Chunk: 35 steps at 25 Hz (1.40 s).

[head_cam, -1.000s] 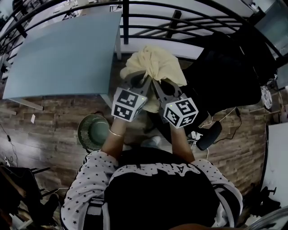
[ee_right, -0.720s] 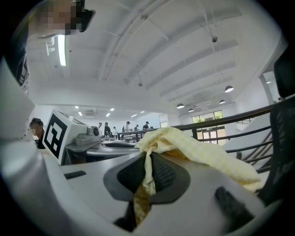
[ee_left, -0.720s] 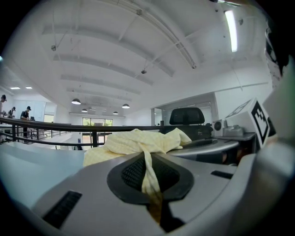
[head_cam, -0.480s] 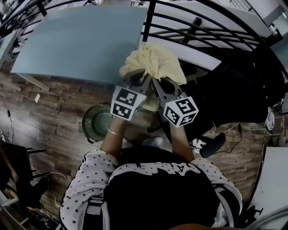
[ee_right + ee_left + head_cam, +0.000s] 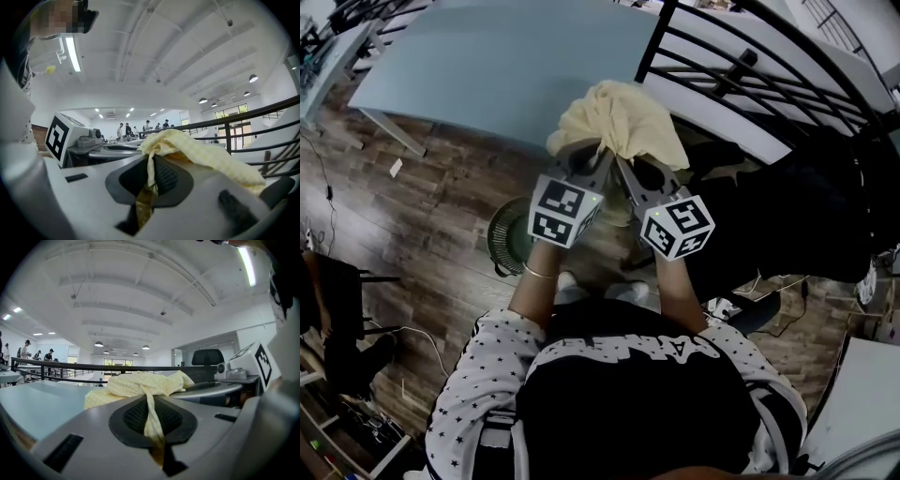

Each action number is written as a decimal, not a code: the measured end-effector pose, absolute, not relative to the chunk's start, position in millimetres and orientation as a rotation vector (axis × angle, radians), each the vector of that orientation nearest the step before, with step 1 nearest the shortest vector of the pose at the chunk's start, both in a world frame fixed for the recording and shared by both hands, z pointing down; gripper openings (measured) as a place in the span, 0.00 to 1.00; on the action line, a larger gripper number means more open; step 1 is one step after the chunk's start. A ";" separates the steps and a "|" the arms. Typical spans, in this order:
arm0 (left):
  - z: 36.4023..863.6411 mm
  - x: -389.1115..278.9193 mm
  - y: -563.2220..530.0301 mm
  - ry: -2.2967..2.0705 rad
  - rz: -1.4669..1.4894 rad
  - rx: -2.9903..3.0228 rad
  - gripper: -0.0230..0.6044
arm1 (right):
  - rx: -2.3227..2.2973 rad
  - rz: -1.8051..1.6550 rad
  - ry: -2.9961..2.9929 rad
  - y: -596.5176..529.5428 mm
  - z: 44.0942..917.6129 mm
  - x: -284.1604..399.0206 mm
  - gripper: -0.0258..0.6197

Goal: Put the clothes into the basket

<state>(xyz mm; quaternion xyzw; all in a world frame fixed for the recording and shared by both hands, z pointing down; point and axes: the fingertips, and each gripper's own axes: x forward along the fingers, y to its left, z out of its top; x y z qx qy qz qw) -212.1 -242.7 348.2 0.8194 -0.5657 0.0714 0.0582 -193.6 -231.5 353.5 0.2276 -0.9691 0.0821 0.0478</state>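
Made out no legible word in the white lettering on the person's black top (image 5: 628, 354). Clamped a crumpled pale-yellow, finely checked fabric garment (image 5: 619, 117) in the left gripper (image 5: 586, 159) and right gripper (image 5: 630, 169), both marked with black-and-white squares, both jaw pairs pinched shut on twisted folds. Held bunched in the air beside the pale-blue tabletop (image 5: 506, 66), beyond the round green wire basket (image 5: 495, 246) on the floor.

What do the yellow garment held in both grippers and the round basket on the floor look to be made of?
The yellow garment looks like thin woven cloth, probably cotton, with a matte finish: a fine check weave shows and it bunches into soft folds. The round basket is likely moulded plastic, dull grey-green, judging by the even ribbed slats of its wall. It is partly hidden, so this is not certain.
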 end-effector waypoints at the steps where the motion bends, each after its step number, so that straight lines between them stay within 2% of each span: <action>1: 349.1 -221.0 -238.3 -1.729 0.215 2.470 0.08 | 0.673 0.251 -2.959 -227.2 354.3 -202.4 0.10; 15: 364.8 -326.6 -181.9 -1.897 0.194 2.296 0.08 | 0.426 0.249 -2.974 -174.8 368.8 -306.1 0.10; 35: 400.4 -419.0 -111.2 -2.070 0.124 2.026 0.08 | 0.055 0.264 -2.917 -109.0 401.5 -398.6 0.10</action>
